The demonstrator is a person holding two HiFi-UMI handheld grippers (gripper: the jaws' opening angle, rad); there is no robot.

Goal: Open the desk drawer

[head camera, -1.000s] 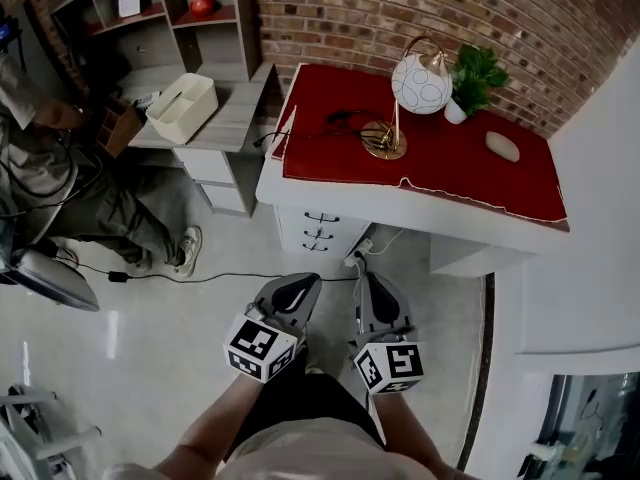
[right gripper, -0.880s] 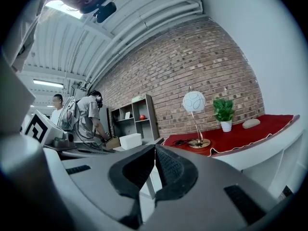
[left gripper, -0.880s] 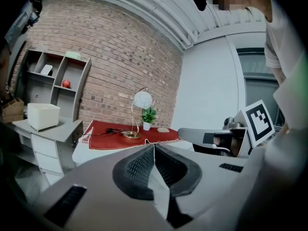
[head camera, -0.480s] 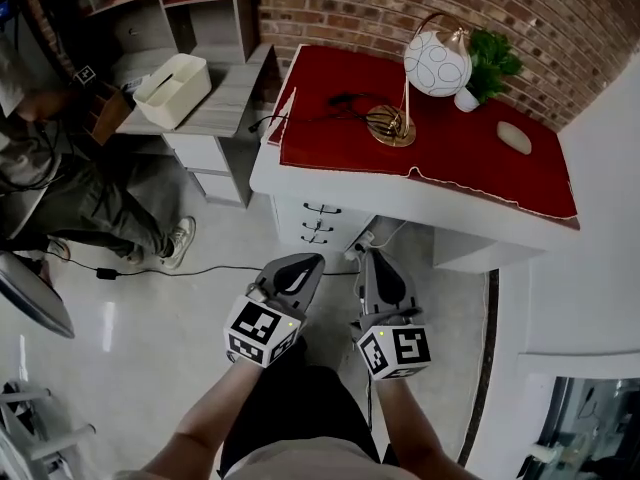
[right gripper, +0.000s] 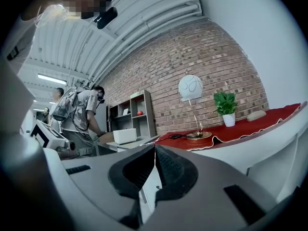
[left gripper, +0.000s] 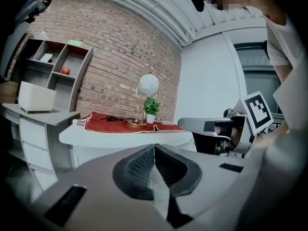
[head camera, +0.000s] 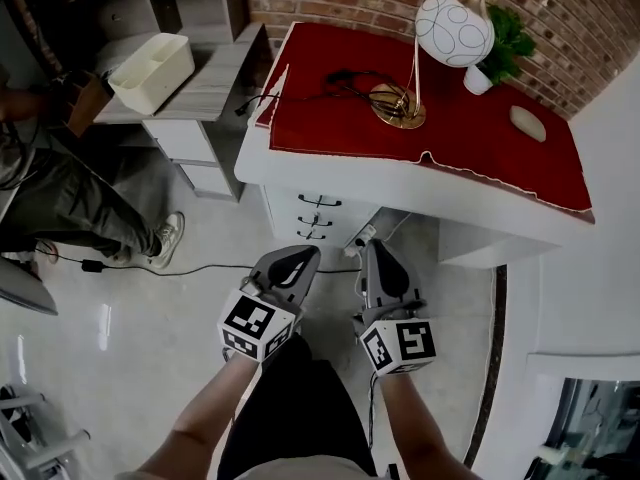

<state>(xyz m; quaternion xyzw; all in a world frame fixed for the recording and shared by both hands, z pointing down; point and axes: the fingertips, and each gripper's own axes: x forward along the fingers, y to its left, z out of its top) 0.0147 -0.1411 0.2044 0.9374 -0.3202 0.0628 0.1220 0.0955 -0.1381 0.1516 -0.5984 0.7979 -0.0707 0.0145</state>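
**Drawer not yet reached, both grippers closed**

Below the desk front edge, well short of it: left gripper and right gripper, side by side. Jaws pressed together on both, nothing between the pads. No contact with anything on the desk.

Drawer stack under the desk's left end, three small dark handles one above the other. Top handle just beneath the desk edge.

Risks from here:
- Closed jaws arriving at a handle: a bump instead of a grip. Need to open first.
- Thin, closely stacked handles: easy to catch the wrong drawer, or to slip off a shallow pinch.
- Possibly a white plug or socket block with a cord, just right of the stack under the desk; too small to be sure. Chance of a snag on the right gripper's approach.
- Pull off the slide line: likely binding, and a shake to the lamp on top of the desk.

Orientation: drawer fronts facing out from the desk toward the person. Handles' long axis level, parallel to the desk front edge. Slide direction judged straight out from under the desk, square to that edge; drawer bodies hidden inside.
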